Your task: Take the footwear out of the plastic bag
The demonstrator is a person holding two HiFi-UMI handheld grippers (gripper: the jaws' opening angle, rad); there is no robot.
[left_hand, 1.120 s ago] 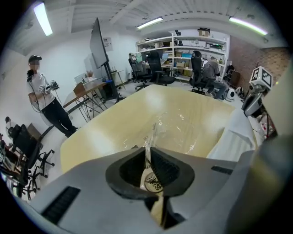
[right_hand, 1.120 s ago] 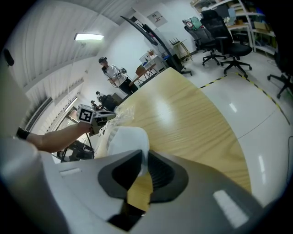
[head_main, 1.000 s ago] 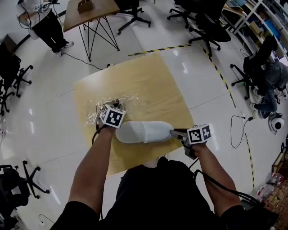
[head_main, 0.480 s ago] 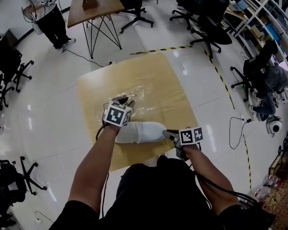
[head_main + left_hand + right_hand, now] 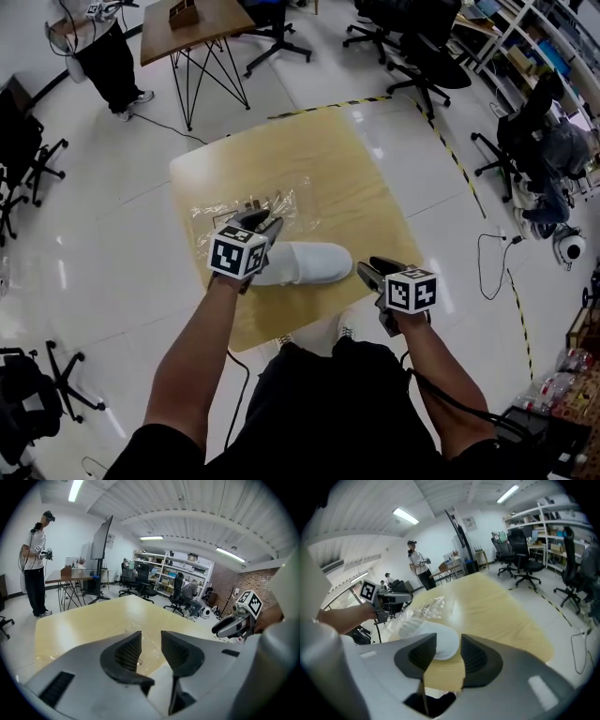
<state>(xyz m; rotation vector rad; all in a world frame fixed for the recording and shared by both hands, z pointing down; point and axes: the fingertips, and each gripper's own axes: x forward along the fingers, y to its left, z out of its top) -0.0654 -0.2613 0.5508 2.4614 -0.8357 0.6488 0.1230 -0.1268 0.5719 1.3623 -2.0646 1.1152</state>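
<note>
A white slipper [image 5: 309,263] lies flat on the light wooden table [image 5: 347,178], its toe end by the crumpled clear plastic bag [image 5: 246,208]. My left gripper [image 5: 260,221] hangs above the bag and the slipper's left end. Its jaws have just been opening and hold nothing; in the left gripper view [image 5: 150,637] only table shows between them. My right gripper [image 5: 369,267] sits just off the slipper's right end. Its jaws have just been opening too, and the slipper [image 5: 437,641] lies free beyond its tips [image 5: 448,641], with the bag [image 5: 424,608] behind.
The table's near edge [image 5: 309,330] is close to my body. Office chairs [image 5: 427,56] stand at the back right, and a second wooden table [image 5: 192,23] with a standing person [image 5: 103,56] at the back left. Yellow-black tape [image 5: 450,141] and a cable [image 5: 492,267] lie on the floor.
My right gripper has let go of the slipper's end and drawn back a little. My left gripper has opened and risen off the bag. The slipper stays on the table.
</note>
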